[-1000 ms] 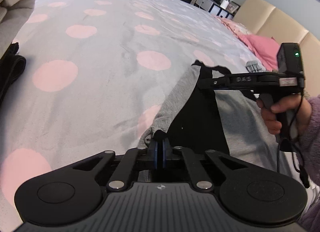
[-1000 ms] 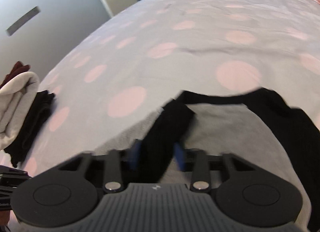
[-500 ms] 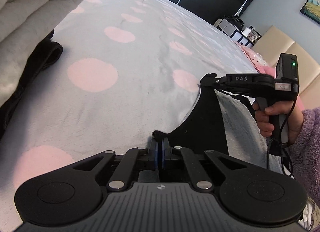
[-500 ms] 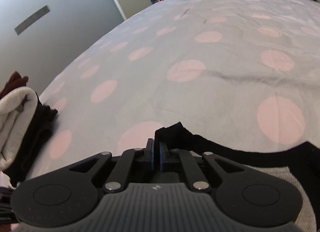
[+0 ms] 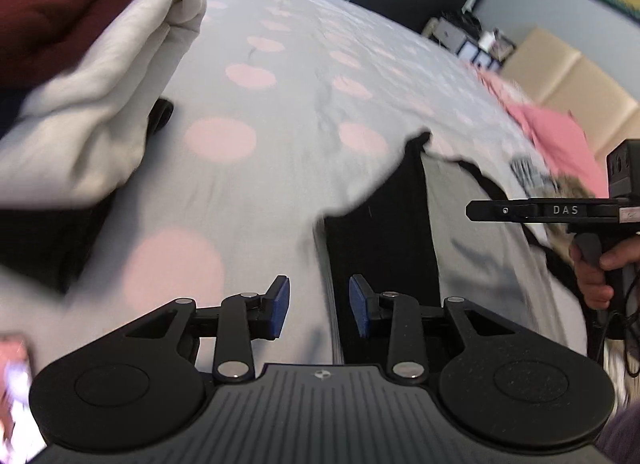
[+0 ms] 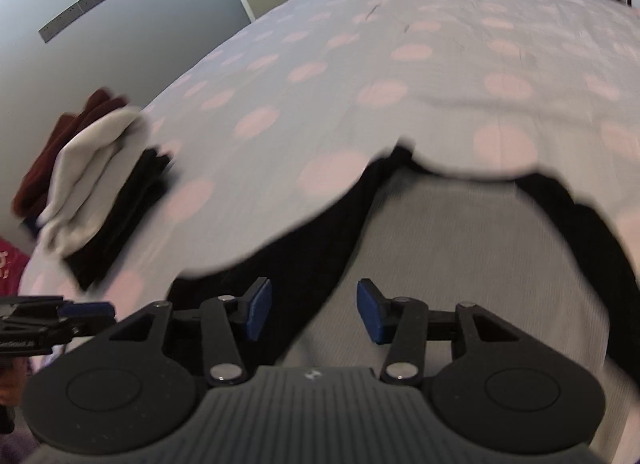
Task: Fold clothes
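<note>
- Polka-dot bedspread [image 5: 280, 168], grey with pink spots, stretching ahead of both grippers; tan headboard and pink pillow far off to the right.
- Ahead-left of left gripper [image 5: 319, 310]: stack of folded clothes [image 5: 80, 112], cream on black, maroon on top.
- Grey shirt with black sleeves [image 6: 460, 256] lying flat on the bed, directly ahead of and under right gripper [image 6: 314, 312]; black sleeve [image 5: 380, 232] running forward from just right of the left gripper's tips.
- Left gripper: jaws opening, blue pads apart, nothing pressed between them; only bedspread and sleeve edge showing in the gap.
- Right gripper: jaws likewise opening, pads spread, sleeve fabric beneath but not pinched.
- Right-hand tool also visible from the left view, held by a hand [image 5: 596, 268] at far right.
- Risks, as judgement: released sleeve possibly springing or sliding back, undoing the fold; a pad snagging loose cloth on withdrawal and dragging the shirt askew; uneven edges if one side settles crooked.
- Versus half a second ago: both sets of pads then pressed together on black fabric, now parted and clear of it; folded stack looming larger on the left; shirt laid out flatter.
</note>
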Demonstrator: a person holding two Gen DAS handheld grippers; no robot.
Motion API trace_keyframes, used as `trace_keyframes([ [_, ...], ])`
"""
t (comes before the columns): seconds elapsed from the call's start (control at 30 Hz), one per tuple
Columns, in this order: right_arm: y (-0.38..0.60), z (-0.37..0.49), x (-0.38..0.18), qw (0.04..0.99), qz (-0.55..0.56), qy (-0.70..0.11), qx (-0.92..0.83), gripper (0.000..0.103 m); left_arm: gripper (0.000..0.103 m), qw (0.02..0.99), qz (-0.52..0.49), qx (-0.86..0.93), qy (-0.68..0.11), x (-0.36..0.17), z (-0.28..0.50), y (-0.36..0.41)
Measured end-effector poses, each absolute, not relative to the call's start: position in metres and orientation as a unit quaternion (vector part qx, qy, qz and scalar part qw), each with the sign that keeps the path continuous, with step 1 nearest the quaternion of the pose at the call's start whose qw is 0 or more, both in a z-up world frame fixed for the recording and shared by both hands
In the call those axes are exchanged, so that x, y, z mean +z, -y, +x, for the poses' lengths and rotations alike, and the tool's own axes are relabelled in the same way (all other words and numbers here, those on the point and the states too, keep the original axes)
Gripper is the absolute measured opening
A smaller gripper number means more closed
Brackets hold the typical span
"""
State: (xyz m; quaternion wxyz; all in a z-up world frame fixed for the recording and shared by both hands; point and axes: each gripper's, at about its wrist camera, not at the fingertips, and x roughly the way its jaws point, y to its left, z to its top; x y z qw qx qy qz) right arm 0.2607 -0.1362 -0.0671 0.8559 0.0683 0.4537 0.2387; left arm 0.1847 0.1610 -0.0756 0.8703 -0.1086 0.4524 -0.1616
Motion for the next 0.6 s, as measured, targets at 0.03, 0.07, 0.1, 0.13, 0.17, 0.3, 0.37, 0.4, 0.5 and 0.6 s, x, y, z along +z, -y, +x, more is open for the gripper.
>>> trace_keyframes([
  [0.03,0.135,0.244,-0.068,0.854,0.072,-0.457,0.238,0.049,0.030,0.870,-0.100,-0.163,-0.455,-0.074,0.172,-0.159],
  [0.07,0.134,0.228,-0.069,0.852,0.075,-0.460,0.237,0.049,0.030,0.869,-0.092,-0.165,-0.457,-0.073,0.160,-0.157],
  [0.1,0.131,0.214,-0.071,0.850,0.077,-0.464,0.237,0.042,0.030,0.869,-0.085,-0.166,-0.459,-0.074,0.147,-0.155],
  [0.13,0.128,0.200,-0.074,0.848,0.082,-0.468,0.236,0.038,0.030,0.868,-0.078,-0.167,-0.461,-0.074,0.135,-0.153],
  [0.17,0.125,0.185,-0.076,0.844,0.091,-0.473,0.235,0.038,0.030,0.868,-0.073,-0.169,-0.462,-0.076,0.124,-0.150],
  [0.3,0.118,0.125,-0.087,0.824,0.137,-0.494,0.241,0.038,0.030,0.862,-0.074,-0.174,-0.470,-0.085,0.089,-0.140],
  [0.37,0.109,0.096,-0.094,0.820,0.141,-0.502,0.237,0.038,0.030,0.862,-0.064,-0.173,-0.472,-0.090,0.079,-0.131],
  [0.4,0.105,0.082,-0.098,0.818,0.148,-0.504,0.234,0.038,0.030,0.863,-0.055,-0.171,-0.472,-0.092,0.074,-0.127],
  [0.5,0.098,0.051,-0.113,0.805,0.185,-0.515,0.228,0.038,0.024,0.862,-0.039,-0.166,-0.478,-0.100,0.067,-0.119],
  [0.6,0.088,0.035,-0.124,0.800,0.195,-0.520,0.227,0.038,0.008,0.856,-0.040,-0.164,-0.488,-0.110,0.066,-0.121],
])
